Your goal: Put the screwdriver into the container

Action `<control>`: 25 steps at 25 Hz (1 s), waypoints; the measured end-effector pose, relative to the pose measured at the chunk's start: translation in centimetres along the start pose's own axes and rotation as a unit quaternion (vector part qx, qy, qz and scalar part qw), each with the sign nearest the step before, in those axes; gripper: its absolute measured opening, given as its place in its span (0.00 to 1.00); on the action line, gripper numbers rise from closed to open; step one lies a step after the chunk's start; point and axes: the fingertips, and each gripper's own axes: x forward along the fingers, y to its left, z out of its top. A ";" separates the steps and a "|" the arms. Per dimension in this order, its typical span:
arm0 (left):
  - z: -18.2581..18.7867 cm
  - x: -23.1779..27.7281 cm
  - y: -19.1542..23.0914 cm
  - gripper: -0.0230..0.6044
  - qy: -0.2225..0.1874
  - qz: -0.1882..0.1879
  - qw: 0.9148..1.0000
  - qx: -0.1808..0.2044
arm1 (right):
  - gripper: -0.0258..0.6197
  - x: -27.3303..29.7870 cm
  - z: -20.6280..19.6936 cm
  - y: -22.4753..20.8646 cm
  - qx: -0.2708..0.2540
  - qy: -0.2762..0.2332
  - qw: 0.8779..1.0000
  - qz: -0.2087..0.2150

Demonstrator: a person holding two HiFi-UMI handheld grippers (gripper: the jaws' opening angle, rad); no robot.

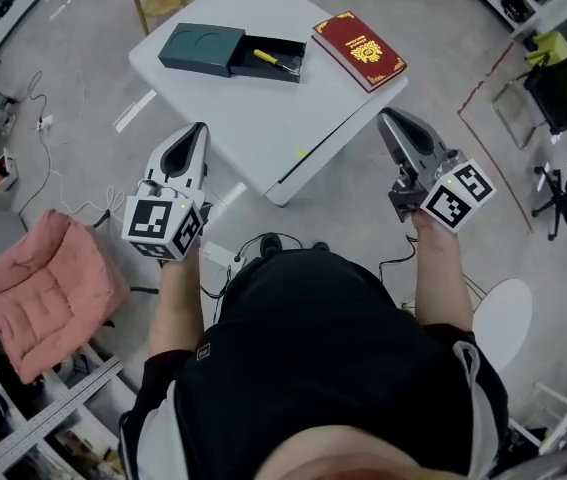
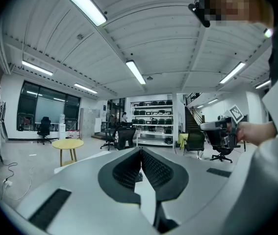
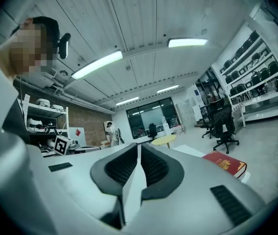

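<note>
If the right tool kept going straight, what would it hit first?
Probably nothing near: the right tool seems to aim over the table, just left of the book; height is hard to judge.

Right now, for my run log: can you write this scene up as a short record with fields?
table: white table, in front of the person
container: dark box on the table, its tray slid out to the right
screwdriver: yellow screwdriver, lying in the slid-out tray
other item: red book, to the right of the container
left gripper: left gripper off the table's near edge, jaws together, empty
right gripper: right gripper off the table's near edge, jaws together, empty
</note>
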 end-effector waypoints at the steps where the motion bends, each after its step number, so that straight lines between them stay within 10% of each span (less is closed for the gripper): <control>1: 0.4 0.1 -0.8 0.06 -0.002 0.001 1.000 0.000 | 0.11 -1.4 0.5 0.0 -0.001 -0.011 1.000 -0.004; 25: 2.3 -0.9 -7.9 0.06 -0.006 0.021 1.000 0.017 | 0.09 -15.4 2.2 -1.8 -0.096 -0.059 0.991 -0.067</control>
